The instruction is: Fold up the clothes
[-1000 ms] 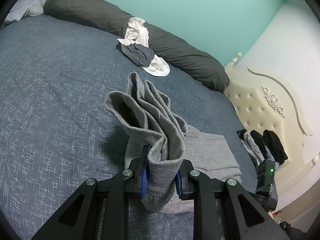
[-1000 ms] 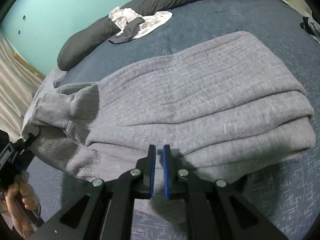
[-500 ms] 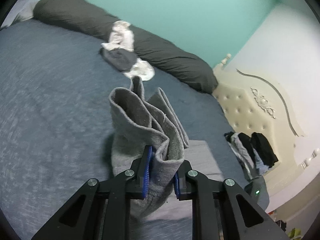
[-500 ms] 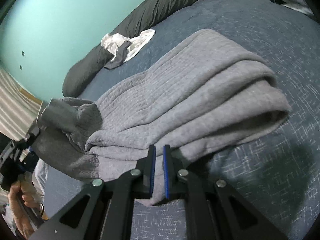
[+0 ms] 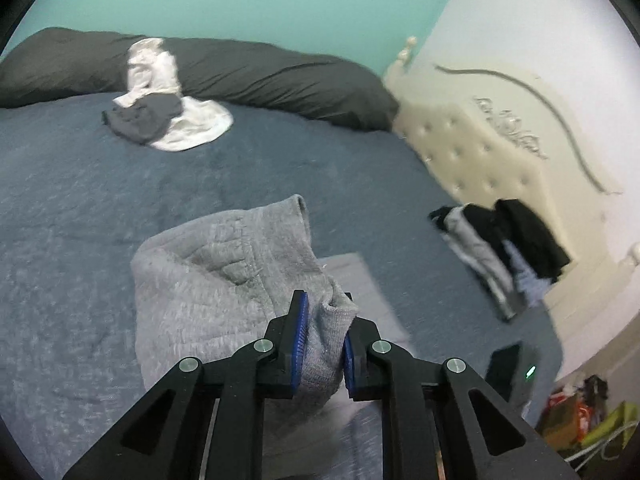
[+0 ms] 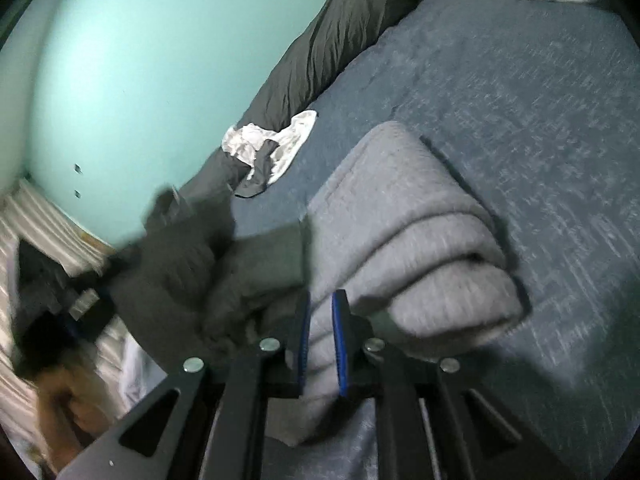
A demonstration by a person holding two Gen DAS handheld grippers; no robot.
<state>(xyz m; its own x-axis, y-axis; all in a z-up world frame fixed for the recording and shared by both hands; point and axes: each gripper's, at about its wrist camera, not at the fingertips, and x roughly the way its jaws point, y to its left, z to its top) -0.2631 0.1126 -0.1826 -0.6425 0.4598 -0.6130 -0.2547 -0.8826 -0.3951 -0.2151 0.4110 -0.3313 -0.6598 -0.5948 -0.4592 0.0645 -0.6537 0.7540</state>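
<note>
Left wrist view looks down a bed (image 5: 100, 200) with a dark blue cover; the left tongs (image 5: 324, 332) sit at 6 o'clock with the 2 blue pads pinched on a ribbed cuff of the grey garment (image 5: 224, 280), their jaws having just been closing a little further onto the cloth; the cuff stands up between the pads, and the rest of the garment bulges out toward 10 o'clock and drapes down onto the bed. At 11 o'clock a small heap of white and dark grey clothes (image 5: 168, 116) lies against a long dark bolster (image 5: 280, 76), touching it; at 3 o'clock a pile of black and grey clothes (image 5: 508, 248) rests by the cream tufted headboard (image 5: 480, 156); the teal wall (image 5: 240, 0) fills the top.

Right wrist view is blurred; the right tongs (image 6: 320, 336) stand at 6 o'clock, jaws narrowly parted and having just been opening slightly; grey cloth fills the gap between the pads, but whether they press on it I cannot tell. The grey garment (image 6: 420, 232) lies in thick stacked folds from the centre toward 4 o'clock on the bed (image 6: 540, 120); at 9 o'clock its raised end hangs smeared beside the dark left tongs (image 6: 76, 312); a hand (image 6: 60, 408) shows at 8 o'clock.
</note>
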